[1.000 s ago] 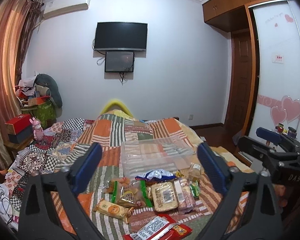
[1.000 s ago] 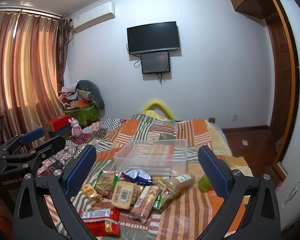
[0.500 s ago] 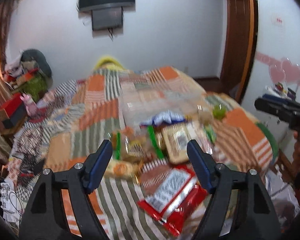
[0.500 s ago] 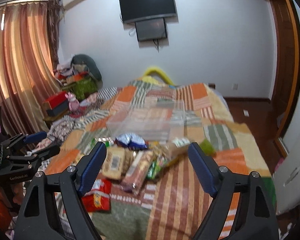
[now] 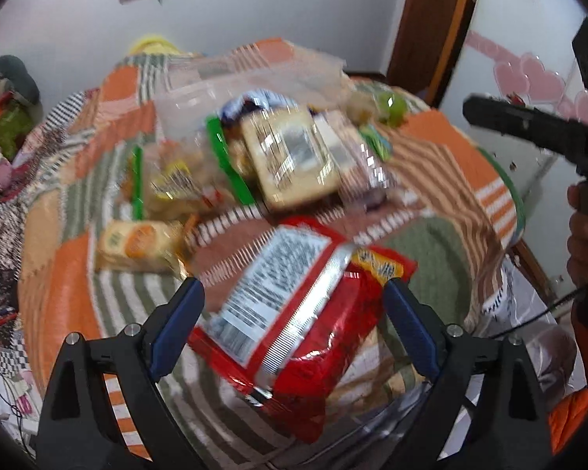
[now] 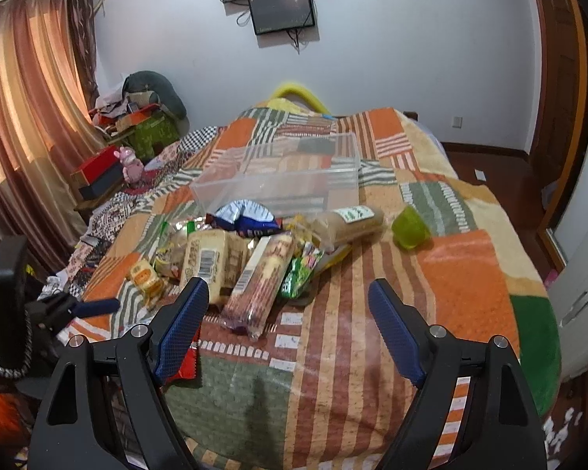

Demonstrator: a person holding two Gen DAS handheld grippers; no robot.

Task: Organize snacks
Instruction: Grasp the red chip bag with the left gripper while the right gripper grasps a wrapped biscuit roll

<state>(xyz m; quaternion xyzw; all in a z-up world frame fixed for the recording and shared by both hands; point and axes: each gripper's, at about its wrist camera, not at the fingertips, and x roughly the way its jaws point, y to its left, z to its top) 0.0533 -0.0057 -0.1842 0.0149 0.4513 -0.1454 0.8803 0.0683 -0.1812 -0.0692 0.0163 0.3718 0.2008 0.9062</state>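
A red snack bag (image 5: 294,313) with a white label lies on the bedspread, blurred in the left wrist view. My left gripper (image 5: 292,288) straddles it, its jaws opening, the blue pads apart from the bag's sides. Beyond it is a pile of snacks: a beige barcode pack (image 6: 211,262), a long brown biscuit pack (image 6: 262,282), a blue-white bag (image 6: 247,215) and a bread pack (image 6: 349,223). Behind the pile stands a clear plastic box (image 6: 278,172). My right gripper (image 6: 288,286) hangs open above the bedspread just short of the biscuit pack, gripping nothing.
The patchwork bedspread (image 6: 372,352) drops off at the right towards a white wardrobe (image 6: 580,274). A green cup (image 6: 409,229) lies right of the pile. A red box (image 6: 98,168) and a pink toy (image 6: 129,162) sit on the left bedside.
Both grippers tipped downward and sank towards the bed. The left one came over the red bag, narrowed, then widened. The right one's jaws stand narrower than a second ago.
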